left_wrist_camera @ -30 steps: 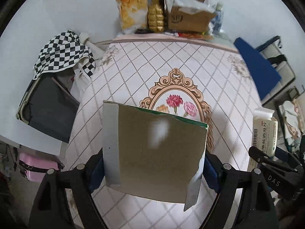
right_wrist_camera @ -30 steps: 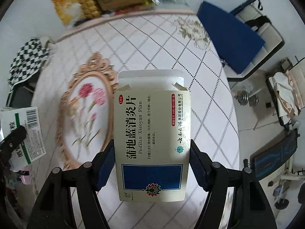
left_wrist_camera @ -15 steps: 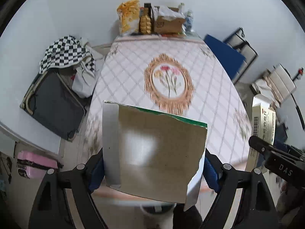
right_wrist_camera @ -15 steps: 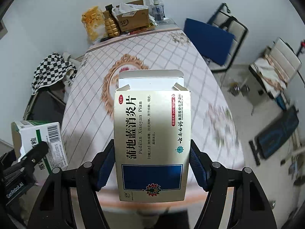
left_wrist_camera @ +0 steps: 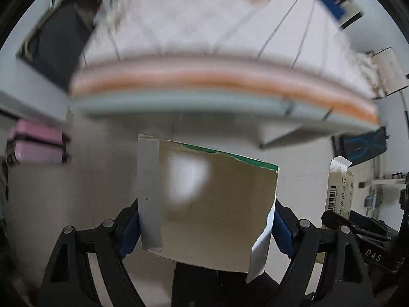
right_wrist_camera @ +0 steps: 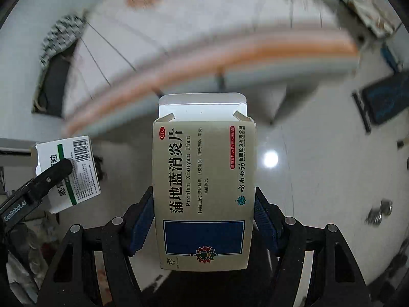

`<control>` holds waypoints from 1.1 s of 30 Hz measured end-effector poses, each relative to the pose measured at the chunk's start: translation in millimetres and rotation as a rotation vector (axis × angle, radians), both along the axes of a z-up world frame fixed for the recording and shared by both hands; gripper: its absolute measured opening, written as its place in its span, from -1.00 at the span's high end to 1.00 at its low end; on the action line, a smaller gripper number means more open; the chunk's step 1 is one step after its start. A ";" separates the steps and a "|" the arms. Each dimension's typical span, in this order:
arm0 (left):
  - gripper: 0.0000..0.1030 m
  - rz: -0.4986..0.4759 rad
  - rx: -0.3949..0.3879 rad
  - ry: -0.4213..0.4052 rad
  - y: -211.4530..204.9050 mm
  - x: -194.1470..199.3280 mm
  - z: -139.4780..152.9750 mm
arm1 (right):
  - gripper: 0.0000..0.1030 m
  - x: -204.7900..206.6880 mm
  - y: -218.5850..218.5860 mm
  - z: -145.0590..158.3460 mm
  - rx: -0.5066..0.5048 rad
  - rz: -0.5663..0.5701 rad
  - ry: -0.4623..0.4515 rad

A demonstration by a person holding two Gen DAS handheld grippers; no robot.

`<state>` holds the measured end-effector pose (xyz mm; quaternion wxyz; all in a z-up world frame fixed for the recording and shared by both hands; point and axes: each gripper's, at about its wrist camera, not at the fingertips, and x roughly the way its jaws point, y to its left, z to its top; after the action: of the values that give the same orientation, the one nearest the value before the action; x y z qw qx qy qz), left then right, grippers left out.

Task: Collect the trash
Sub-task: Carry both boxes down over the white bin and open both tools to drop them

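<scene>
My left gripper [left_wrist_camera: 207, 227] is shut on a torn cardboard box [left_wrist_camera: 217, 204], brown inside with a green top edge, with a blue pad pressing each side. In the right wrist view that same box [right_wrist_camera: 69, 171] shows white and green with a barcode, at the left. My right gripper [right_wrist_camera: 204, 220] is shut on a cream medicine box [right_wrist_camera: 204, 174] with a blue rectangle and its top flap open. That box [left_wrist_camera: 340, 192] also shows at the right edge of the left wrist view. Both grippers point down over the glossy floor, just off the table's near edge.
The table's edge [left_wrist_camera: 217, 76], with a pink-orange border, is blurred across the top of both views. On the floor are a pink case [left_wrist_camera: 35, 140], an open dark suitcase [left_wrist_camera: 56, 41], a dark mat [right_wrist_camera: 383, 97] and small metal weights [right_wrist_camera: 381, 212]. A blue chair [left_wrist_camera: 329, 0] stands far right.
Both grippers have pulled back from above the table, past its near edge, and sunk over the floor. Each still holds its box the same way.
</scene>
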<state>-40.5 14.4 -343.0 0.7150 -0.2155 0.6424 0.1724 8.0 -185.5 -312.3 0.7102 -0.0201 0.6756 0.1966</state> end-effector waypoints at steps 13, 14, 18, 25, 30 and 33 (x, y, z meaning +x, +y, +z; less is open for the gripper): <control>-0.69 0.105 -0.170 0.103 12.6 10.5 -268.9 | -0.43 8.0 -4.8 -291.5 -0.058 0.053 0.140; -0.69 0.105 -0.168 0.106 16.9 14.8 -289.8 | -0.43 14.3 -0.1 -301.3 -0.060 0.055 0.139; -0.72 0.085 -0.166 0.115 19.4 18.8 -337.6 | -0.43 25.2 9.2 -371.8 -0.051 0.059 0.166; -0.84 0.079 -0.214 0.119 33.1 3.4 -380.5 | -0.46 39.8 37.9 -430.8 -0.017 0.075 0.185; -0.85 0.071 -0.196 0.099 38.5 -6.8 -374.0 | -1.00 38.5 48.1 -440.7 0.027 0.080 0.176; -0.85 0.064 -0.178 0.090 39.7 -8.1 -366.4 | -1.00 32.1 54.7 -433.3 0.007 0.102 0.152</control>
<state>-48.5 54.1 -709.3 0.6574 -0.2907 0.6795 0.1471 40.1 -130.9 -745.5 0.6461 -0.0371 0.7250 0.2357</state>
